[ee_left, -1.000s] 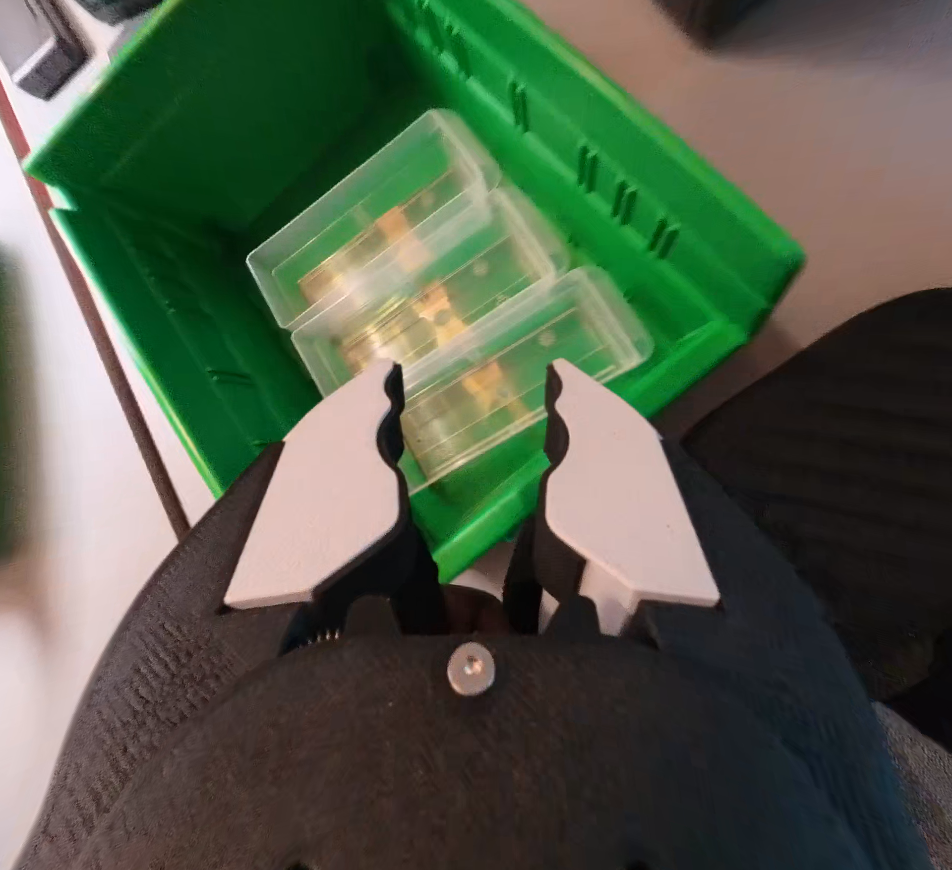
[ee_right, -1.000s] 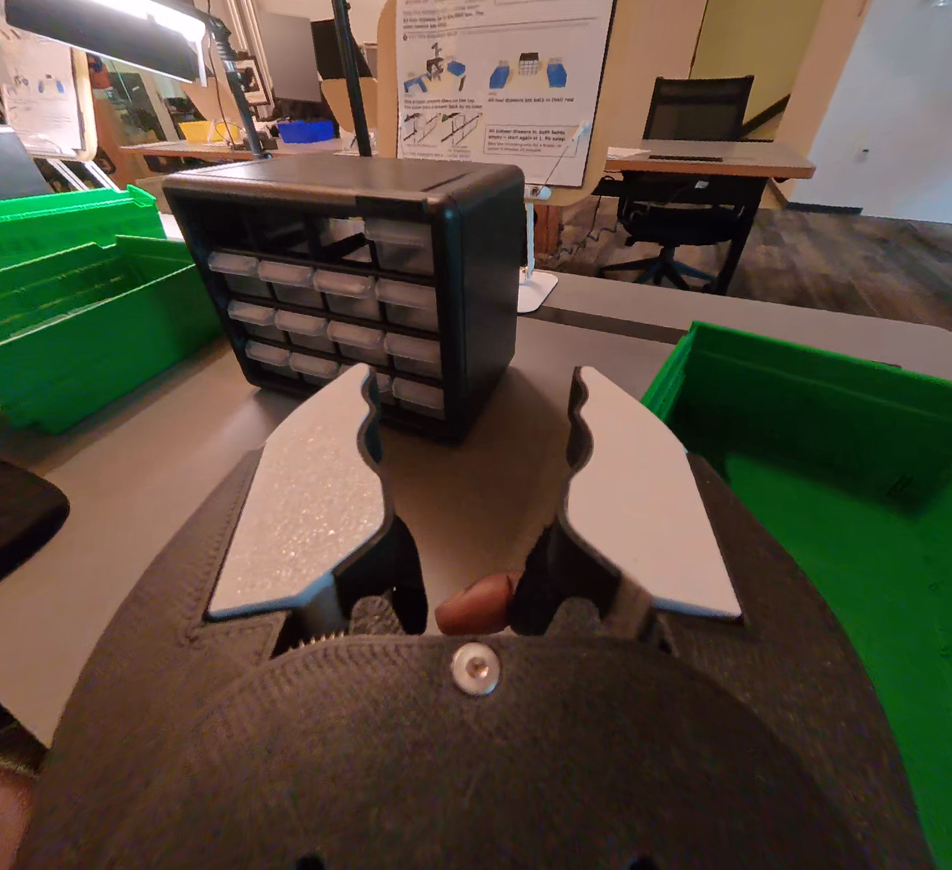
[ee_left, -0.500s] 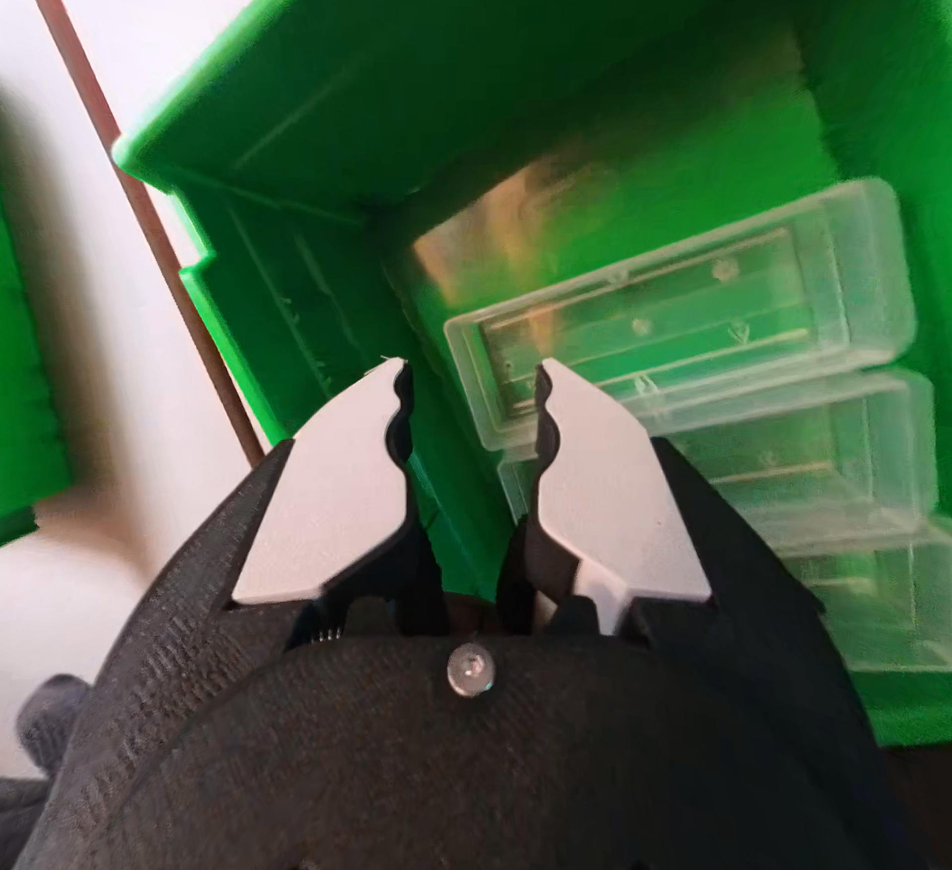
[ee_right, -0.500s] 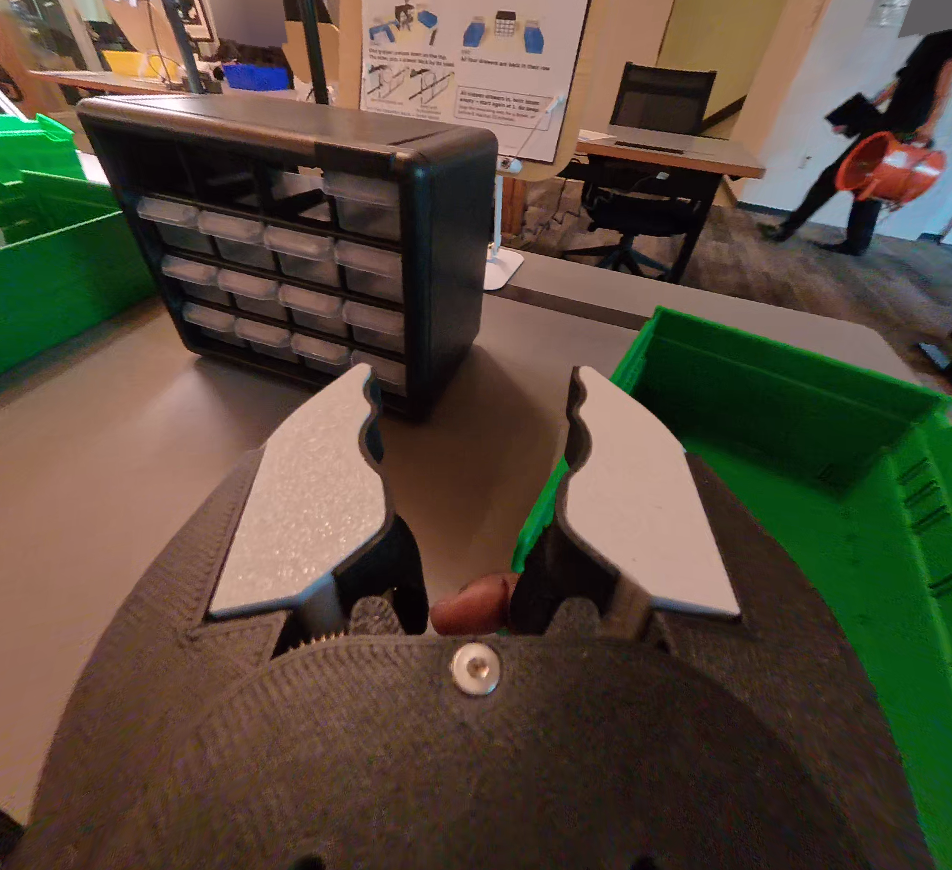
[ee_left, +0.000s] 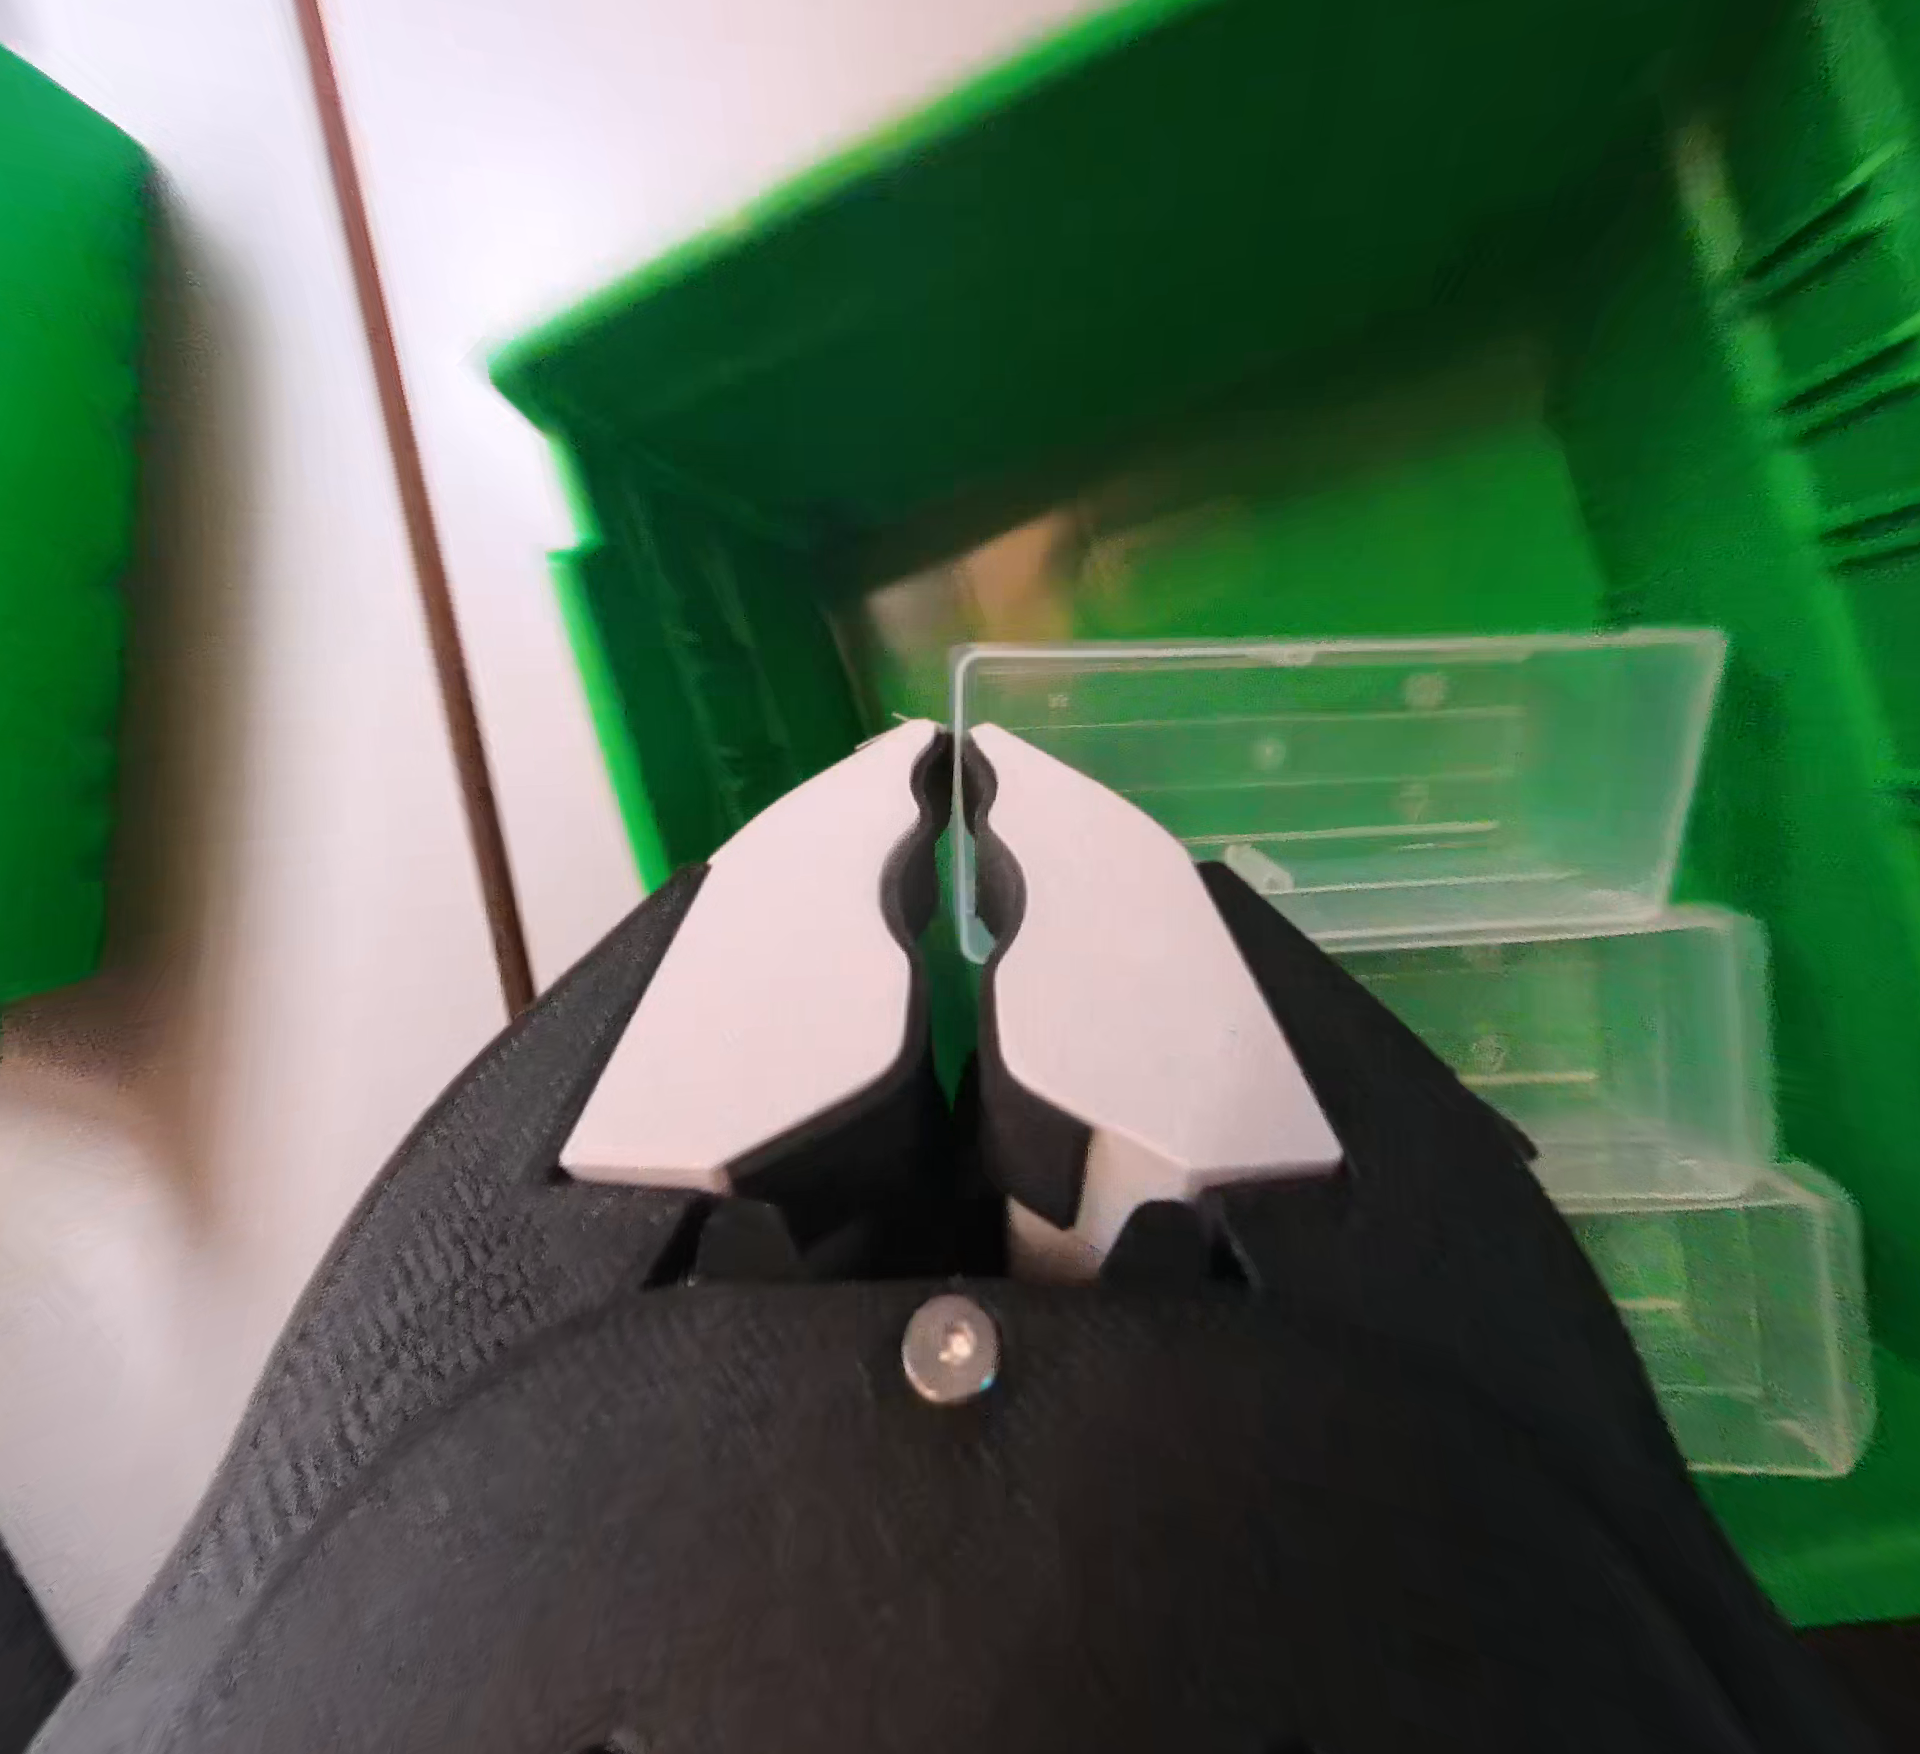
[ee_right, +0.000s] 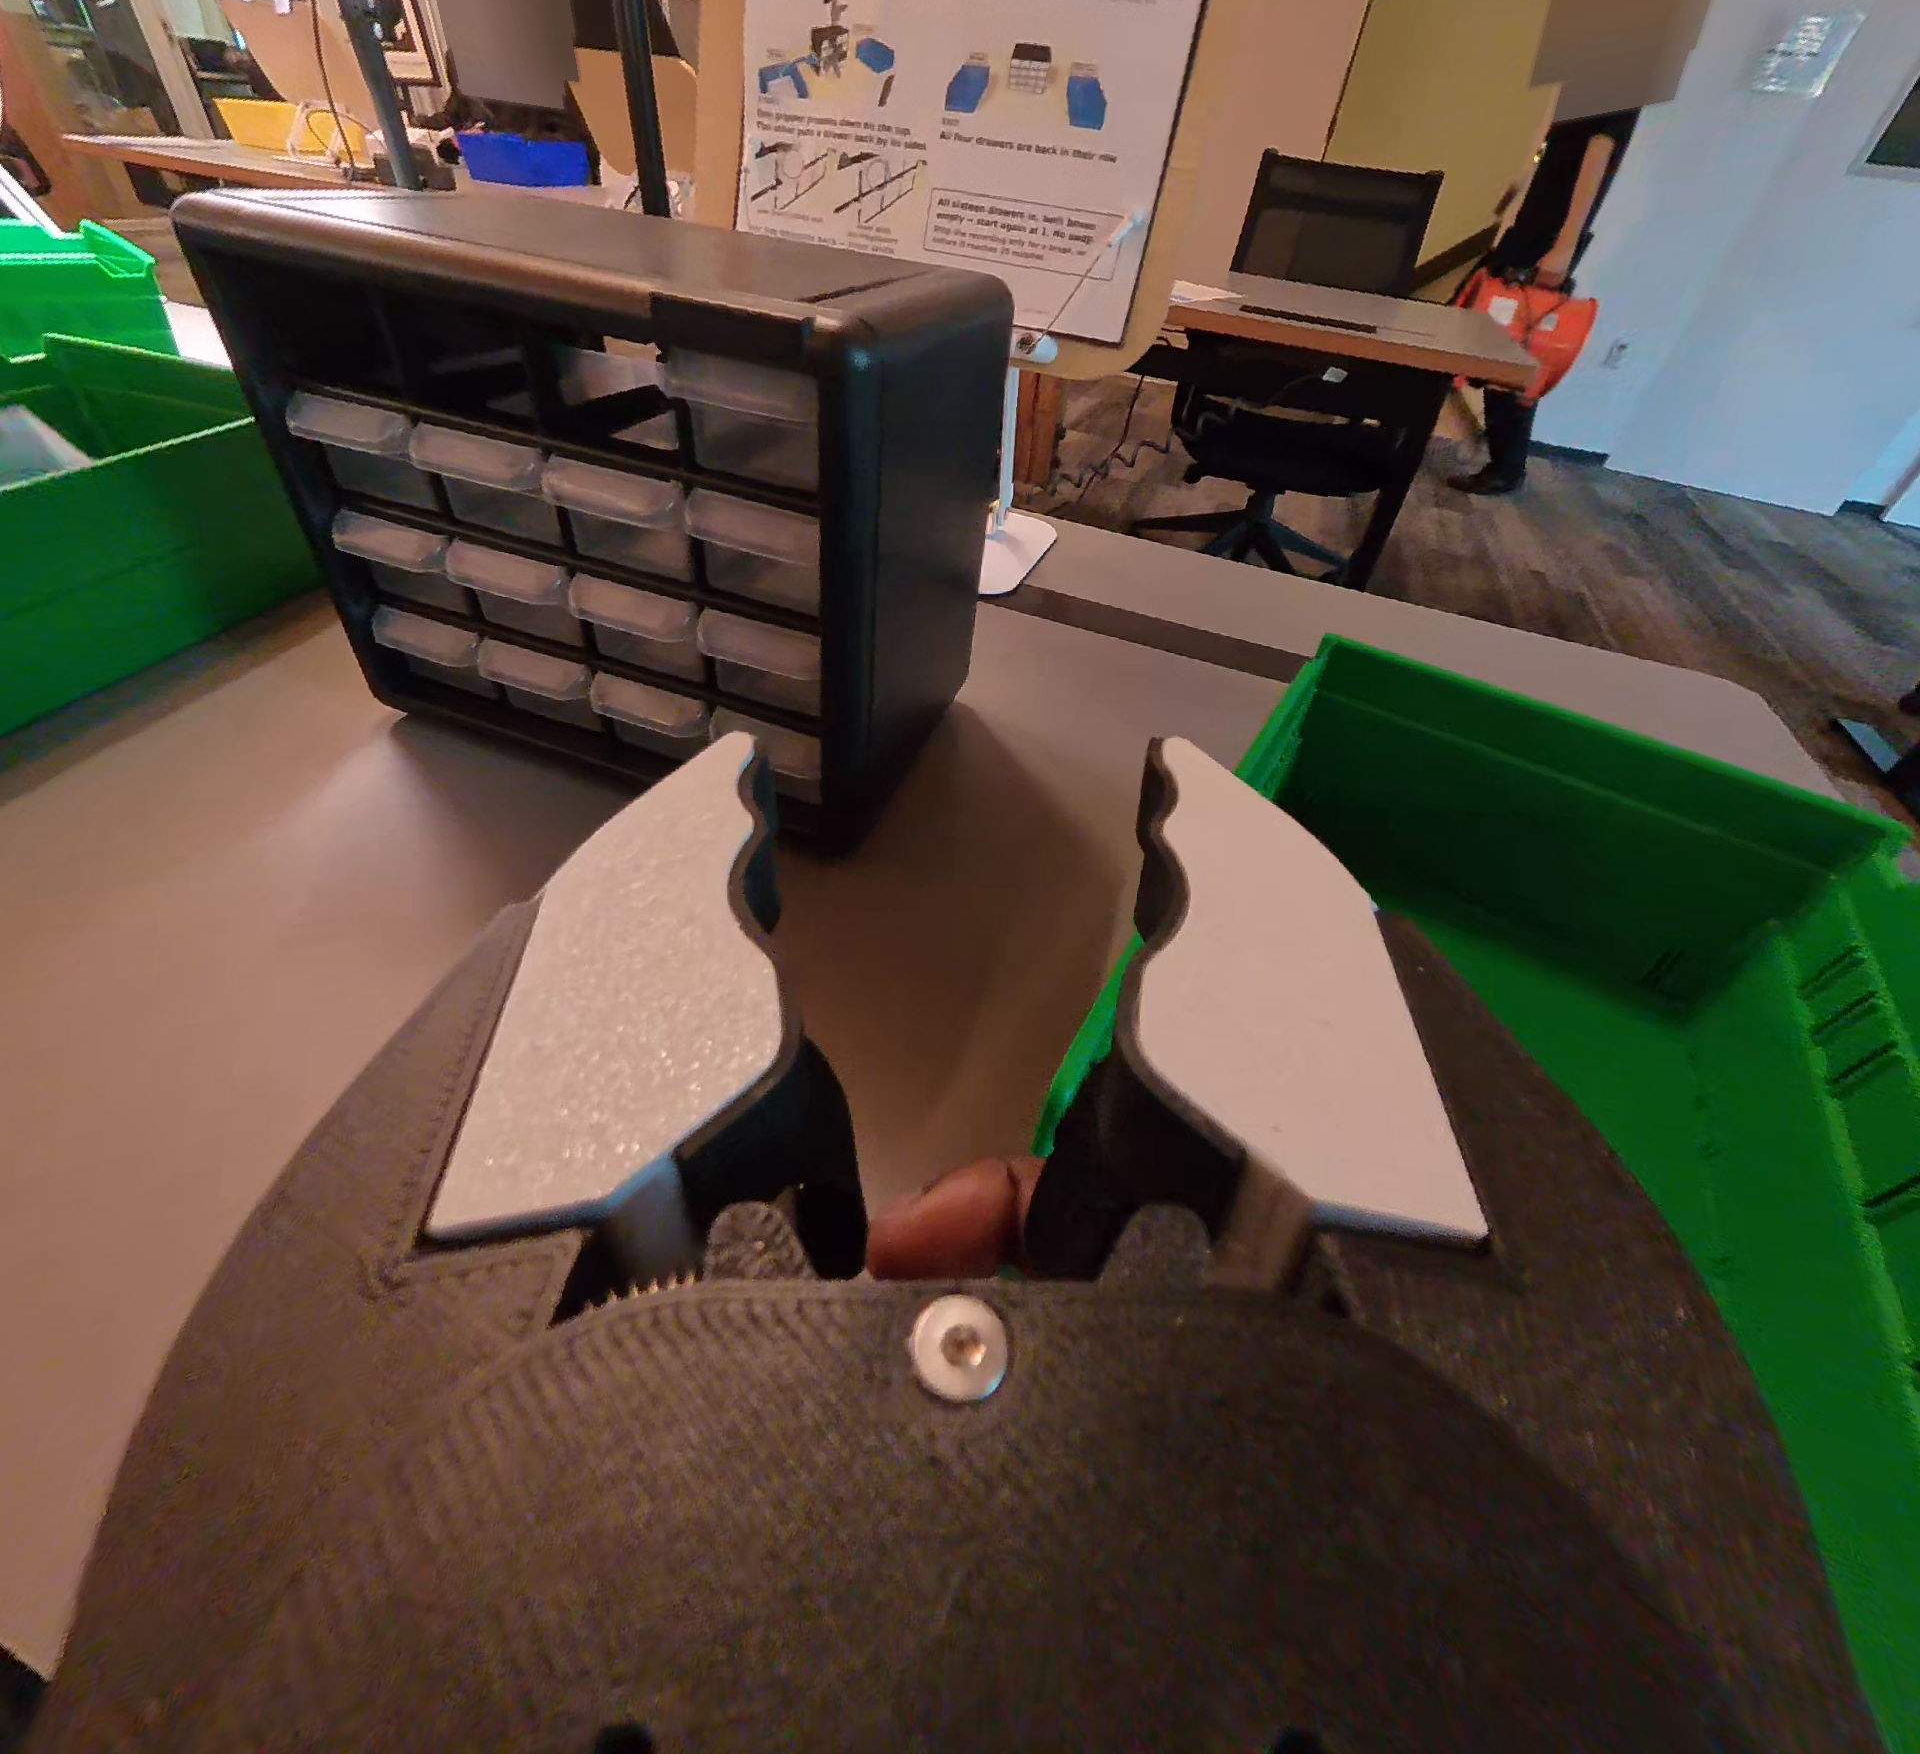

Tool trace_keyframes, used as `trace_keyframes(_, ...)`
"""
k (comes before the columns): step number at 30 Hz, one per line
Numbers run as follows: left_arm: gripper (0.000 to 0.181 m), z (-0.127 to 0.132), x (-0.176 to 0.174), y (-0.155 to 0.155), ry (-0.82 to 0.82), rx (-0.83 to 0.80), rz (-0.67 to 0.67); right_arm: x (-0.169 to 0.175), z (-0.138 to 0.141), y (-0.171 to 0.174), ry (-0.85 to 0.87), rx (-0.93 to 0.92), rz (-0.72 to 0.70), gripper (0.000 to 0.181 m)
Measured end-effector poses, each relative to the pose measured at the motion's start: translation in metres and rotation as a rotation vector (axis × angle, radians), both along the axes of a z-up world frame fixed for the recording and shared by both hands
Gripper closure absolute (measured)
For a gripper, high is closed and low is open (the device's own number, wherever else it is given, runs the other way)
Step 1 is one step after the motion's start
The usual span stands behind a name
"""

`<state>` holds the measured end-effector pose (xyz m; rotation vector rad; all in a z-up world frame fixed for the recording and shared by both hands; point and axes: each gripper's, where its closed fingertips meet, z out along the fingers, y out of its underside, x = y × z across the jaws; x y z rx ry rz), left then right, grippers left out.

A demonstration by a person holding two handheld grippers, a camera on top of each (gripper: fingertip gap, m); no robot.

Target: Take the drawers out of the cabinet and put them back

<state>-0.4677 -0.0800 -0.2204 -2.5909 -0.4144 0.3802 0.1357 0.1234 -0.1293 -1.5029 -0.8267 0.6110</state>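
Cabinet: black, upright on grey table, centre-left in right wrist view. Sixteen slots; bottom three rows filled with clear drawers, top row holding one drawer at far right, other three slots dark and open.

Right bin: green, just right of cabinet, apart from it; inside looks bare where visible.

Left bin: green, seen from above in left wrist view, blurred at edges. Also at left edge of right wrist view. Three clear drawers inside, side by side, touching.

Top drawer: clear, lying nearest bin's far wall, short end wall pinched by left gripper.

Second drawer and third drawer: lying below it in view, untouched.

Left gripper: fingers closed to a thin slit, clamped on top drawer's end wall.

Right gripper: fingers spread wide, nothing between them, above table, aimed between cabinet and right bin.

Poster on board behind cabinet; desk and chair beyond.
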Motion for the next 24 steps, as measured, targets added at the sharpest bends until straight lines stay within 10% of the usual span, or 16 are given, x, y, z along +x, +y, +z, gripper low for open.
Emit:
trace_keyframes(7, 0.180, 0.130, 0.025, -0.003, 0.171, 0.532, 0.013, -0.019, -0.002, -0.017, -0.012, 0.049, 0.100, 0.107)
trace_keyframes(12, 0.180, 0.178, 0.140, 0.014, -0.111, 0.929, -0.290, -0.041, 0.020, -0.058, 0.065, 0.259, 0.276, 0.075)
trace_keyframes(24, 0.180, 0.086, 0.340, 0.060, -0.519, 0.807, -0.624, -0.122, -0.010, -0.166, -0.140, 0.711, 0.463, 0.077)
